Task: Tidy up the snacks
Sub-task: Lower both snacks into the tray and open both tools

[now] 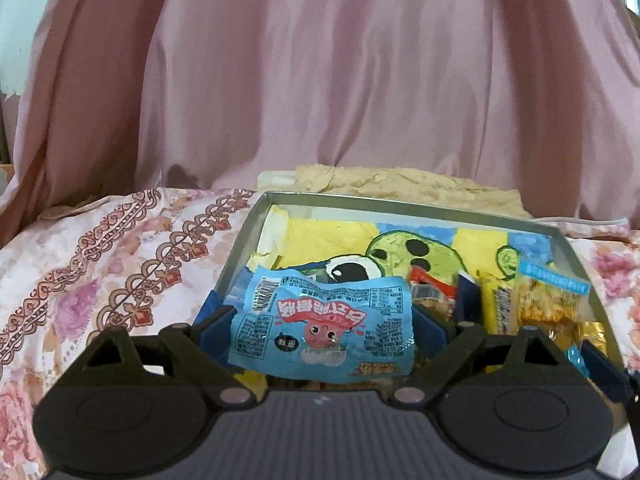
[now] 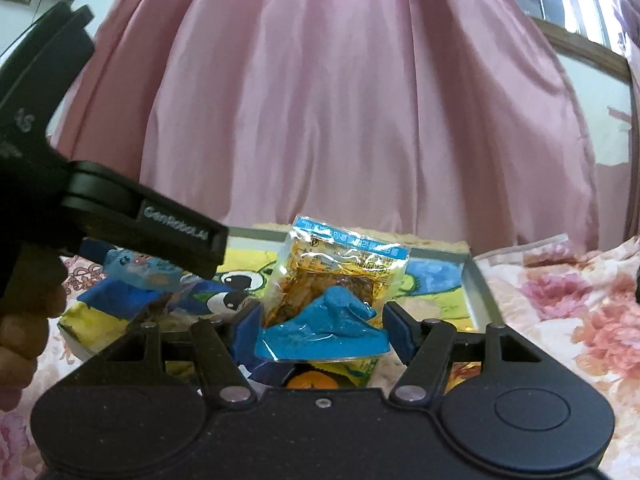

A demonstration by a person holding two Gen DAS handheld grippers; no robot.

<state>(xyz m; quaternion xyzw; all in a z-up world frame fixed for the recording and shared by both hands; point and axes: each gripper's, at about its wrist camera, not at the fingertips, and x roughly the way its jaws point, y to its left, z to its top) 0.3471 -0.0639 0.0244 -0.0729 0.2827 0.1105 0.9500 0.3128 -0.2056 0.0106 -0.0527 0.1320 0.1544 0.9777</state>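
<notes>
My left gripper (image 1: 323, 328) is shut on a light blue snack packet (image 1: 324, 320) with a pink cartoon figure, held over the near end of a metal tin tray (image 1: 400, 205). The tray is lined with a yellow and blue frog picture and holds several snacks, among them a yellow packet (image 1: 496, 308). My right gripper (image 2: 325, 330) is shut on a clear packet of orange-yellow snack with blue ends (image 2: 332, 280), raised above the same tray (image 2: 478, 284). In the right wrist view the left gripper's black body (image 2: 100, 200) reaches in from the left with its blue packet (image 2: 136, 268).
A pink curtain (image 1: 320, 80) hangs behind the tray. A floral bedsheet (image 1: 100, 260) lies on both sides. Crumpled beige cloth (image 1: 400, 184) sits behind the far rim. A person's hand (image 2: 24, 320) grips the left tool. A window frame (image 2: 580, 44) shows at upper right.
</notes>
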